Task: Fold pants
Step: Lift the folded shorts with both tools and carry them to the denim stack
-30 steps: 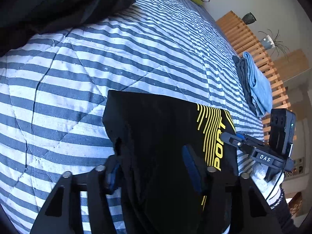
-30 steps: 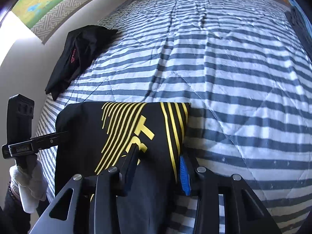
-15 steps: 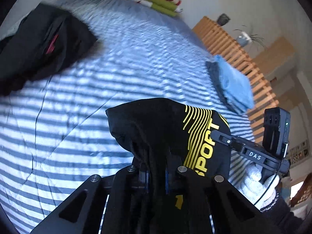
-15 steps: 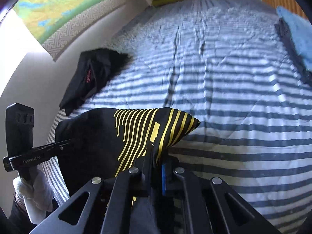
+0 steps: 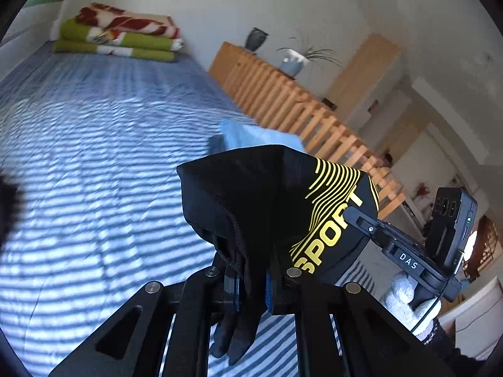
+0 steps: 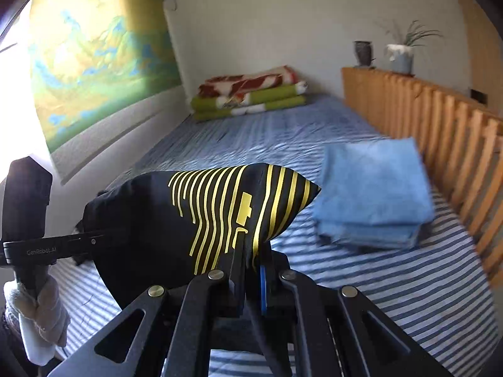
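Black folded pants [image 5: 270,201] with yellow stripes and a "SPORT" print hang in the air above the striped bed [image 5: 94,163]. My left gripper [image 5: 251,286] is shut on their left edge, with cloth bunched between its blue pads. On the other side, my right gripper [image 6: 251,279] is shut on the pants [image 6: 195,216] near the striped corner. In each wrist view the other gripper shows at the side, held by a gloved hand [image 5: 405,301]. The pants' underside is hidden.
A folded light blue stack [image 6: 374,188] lies on the bed beside a wooden slatted rail [image 6: 440,125]. Folded green and red blankets [image 6: 251,94] sit at the far end. Two pots [image 6: 399,56] stand on the rail's ledge. A wall hanging [image 6: 94,69] covers the left wall.
Both grippers closed on the pants and lifted them off the bed. The views tilted up, so the far wall and the blue stack now show.
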`<state>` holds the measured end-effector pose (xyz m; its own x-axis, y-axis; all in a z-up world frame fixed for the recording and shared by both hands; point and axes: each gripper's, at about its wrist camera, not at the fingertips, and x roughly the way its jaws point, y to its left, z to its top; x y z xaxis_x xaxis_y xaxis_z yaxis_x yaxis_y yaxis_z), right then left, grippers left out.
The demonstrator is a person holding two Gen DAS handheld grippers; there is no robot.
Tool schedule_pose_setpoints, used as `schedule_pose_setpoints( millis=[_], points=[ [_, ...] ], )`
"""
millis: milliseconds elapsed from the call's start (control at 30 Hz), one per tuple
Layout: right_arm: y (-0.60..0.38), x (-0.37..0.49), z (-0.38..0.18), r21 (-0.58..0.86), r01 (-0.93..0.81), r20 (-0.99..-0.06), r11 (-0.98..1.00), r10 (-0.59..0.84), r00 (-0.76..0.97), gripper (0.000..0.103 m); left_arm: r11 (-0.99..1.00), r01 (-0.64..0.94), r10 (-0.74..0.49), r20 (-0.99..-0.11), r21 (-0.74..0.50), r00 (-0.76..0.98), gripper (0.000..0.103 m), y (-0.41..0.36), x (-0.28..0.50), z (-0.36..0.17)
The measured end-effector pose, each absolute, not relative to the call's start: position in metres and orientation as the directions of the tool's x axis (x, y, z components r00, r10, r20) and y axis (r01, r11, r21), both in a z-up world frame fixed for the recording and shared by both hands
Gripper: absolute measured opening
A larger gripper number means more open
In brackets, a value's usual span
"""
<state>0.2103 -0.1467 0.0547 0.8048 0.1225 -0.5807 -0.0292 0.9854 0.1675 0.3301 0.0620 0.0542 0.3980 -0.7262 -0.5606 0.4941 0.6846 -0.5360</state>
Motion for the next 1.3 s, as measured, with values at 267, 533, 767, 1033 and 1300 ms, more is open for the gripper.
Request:
schedule_pose_setpoints(
  millis=[267,533,767,1033,1300],
  points=[
    [-0.235,0.276,0.100,0.076,0.156,-0.531,0.985,-0.093,0.842,0.006,0.596,0.586,-0.797,-0.492,-0.550,0.349,0.011,-0.068,0.420,0.098],
    [-0.316,0.376,0.085,0.072,0.250,-0.582,0.965,-0.163,0.797,0.006,0.616,0.558,-0.780,-0.528,-0.556,0.336,0.011,-0.172,0.552,0.072],
    [-0.357,0.452,0.031,0.067,0.266,-0.666,0.962,-0.156,0.730,0.006,0.658,0.470,-0.750,-0.570,-0.588,0.336,0.010,-0.209,0.643,0.004],
    [-0.383,0.506,-0.011,-0.043,0.348,-0.757,0.937,-0.258,0.600,0.036,0.752,0.366,-0.657,-0.663,-0.548,0.358,0.033,-0.213,0.700,-0.055],
    [-0.385,0.467,0.017,0.064,0.329,-0.659,0.942,-0.208,0.723,0.038,0.777,0.432,-0.629,-0.592,-0.459,0.504,0.070,-0.195,0.673,-0.023]
  ],
)
